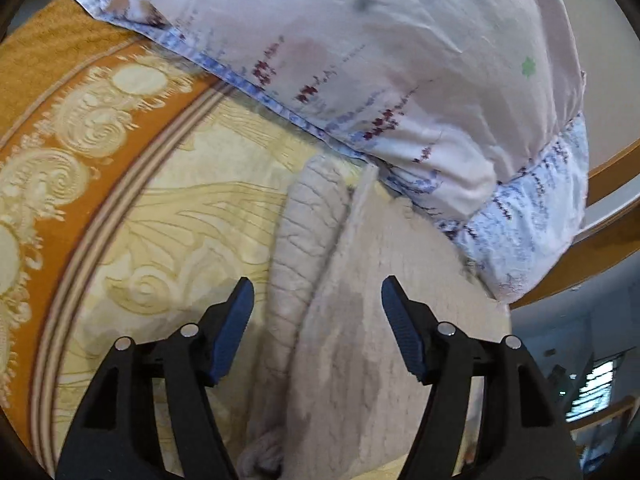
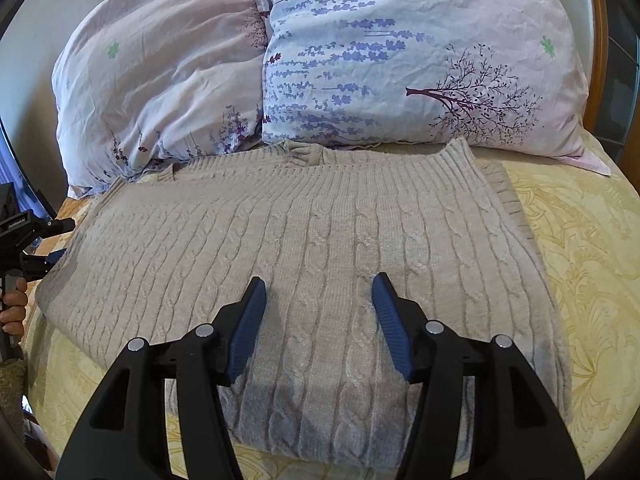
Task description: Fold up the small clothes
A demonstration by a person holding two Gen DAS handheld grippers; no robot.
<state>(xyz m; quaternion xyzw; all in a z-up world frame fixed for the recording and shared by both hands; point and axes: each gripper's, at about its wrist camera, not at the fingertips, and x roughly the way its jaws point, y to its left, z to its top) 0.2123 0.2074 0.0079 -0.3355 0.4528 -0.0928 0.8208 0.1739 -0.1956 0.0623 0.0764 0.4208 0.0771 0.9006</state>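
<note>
Right wrist view: the right gripper [image 2: 319, 320] hovers with its jaws spread wide and empty, directly above the beige cable-knit sweater [image 2: 304, 248], which lies flat across the yellow bedspread [image 2: 592, 280] and runs ahead to the 2 pillows [image 2: 400, 60]. Thick, soft and floppy, it will likely sag; pinch a doubled edge. The left gripper [image 1: 318, 320], equally wide and empty, hangs over the sweater's bunched side edge.

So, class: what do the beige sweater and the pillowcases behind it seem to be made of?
Sweater: soft knitted yarn, likely wool or acrylic, shown by its matte cable ribs. Pillowcases: thin woven printed fabric, probably cotton, judging by the fine creases.
</note>
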